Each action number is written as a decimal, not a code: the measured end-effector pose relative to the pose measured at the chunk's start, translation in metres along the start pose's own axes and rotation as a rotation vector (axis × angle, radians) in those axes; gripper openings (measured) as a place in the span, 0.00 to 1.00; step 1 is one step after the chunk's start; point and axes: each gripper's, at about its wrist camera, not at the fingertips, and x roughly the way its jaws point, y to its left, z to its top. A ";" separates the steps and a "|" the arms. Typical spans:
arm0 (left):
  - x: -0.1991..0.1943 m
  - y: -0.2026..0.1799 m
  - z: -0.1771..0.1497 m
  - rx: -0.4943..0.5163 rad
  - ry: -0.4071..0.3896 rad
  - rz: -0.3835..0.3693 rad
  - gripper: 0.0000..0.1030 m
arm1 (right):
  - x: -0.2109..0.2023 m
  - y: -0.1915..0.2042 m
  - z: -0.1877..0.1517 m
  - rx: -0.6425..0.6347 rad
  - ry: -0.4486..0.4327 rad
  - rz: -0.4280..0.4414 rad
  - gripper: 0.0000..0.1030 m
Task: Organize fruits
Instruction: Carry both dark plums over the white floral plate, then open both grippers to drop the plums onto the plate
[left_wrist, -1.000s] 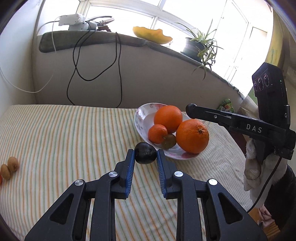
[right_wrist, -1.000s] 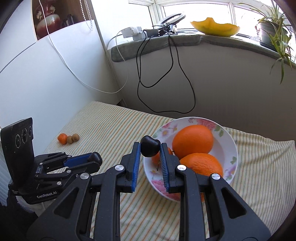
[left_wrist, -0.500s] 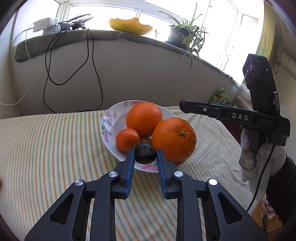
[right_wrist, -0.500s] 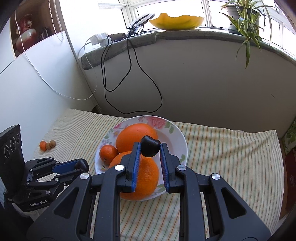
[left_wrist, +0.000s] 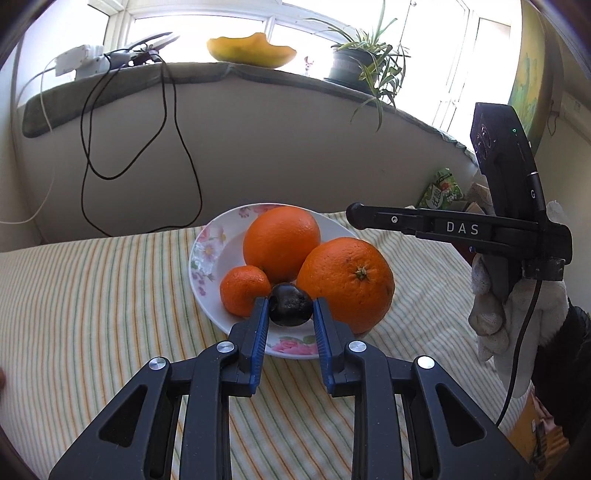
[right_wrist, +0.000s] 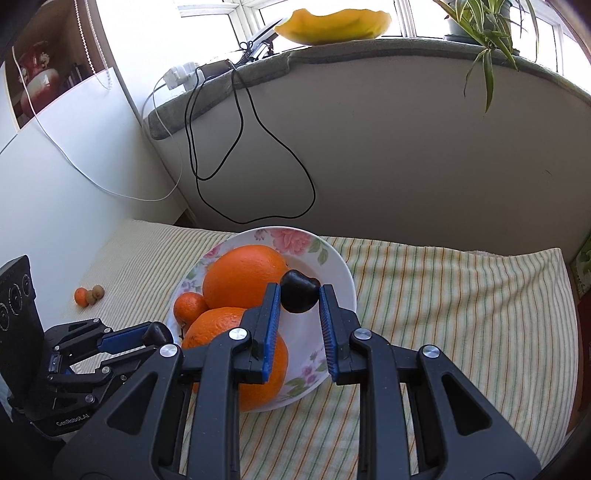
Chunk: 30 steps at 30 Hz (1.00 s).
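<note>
A floral white plate (left_wrist: 207, 254) on the striped cloth holds two big oranges (left_wrist: 281, 242) (left_wrist: 345, 282) and a small tangerine (left_wrist: 243, 290). My left gripper (left_wrist: 290, 310) is shut on a dark plum (left_wrist: 290, 304) and holds it over the plate's near side, between the tangerine and the right orange. My right gripper (right_wrist: 299, 295) is shut on another dark plum (right_wrist: 299, 291) above the plate (right_wrist: 332, 258), beside the far orange (right_wrist: 242, 275). The left gripper also shows at the lower left of the right wrist view (right_wrist: 155, 332).
A tangerine and two kiwis (right_wrist: 88, 294) lie on the cloth at far left. Black cables (right_wrist: 236, 155) hang down the wall behind the plate. A sill carries a yellow bowl (left_wrist: 251, 50) and a potted plant (left_wrist: 354, 66). The cloth's right edge drops off (right_wrist: 565, 295).
Both grippers have moved in over the plate with their plums. The left plum has come down from the plate's near rim to between the fruits; the right plum moved right, over the plate's middle.
</note>
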 end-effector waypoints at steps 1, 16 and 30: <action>0.000 -0.001 0.000 0.003 -0.002 0.001 0.25 | 0.000 -0.001 0.000 0.002 -0.002 -0.003 0.22; -0.008 0.001 -0.003 -0.007 -0.013 0.017 0.40 | -0.011 0.001 0.003 0.021 -0.050 -0.015 0.66; -0.039 0.005 -0.005 -0.036 -0.057 0.059 0.61 | -0.028 0.028 0.002 -0.028 -0.074 -0.020 0.68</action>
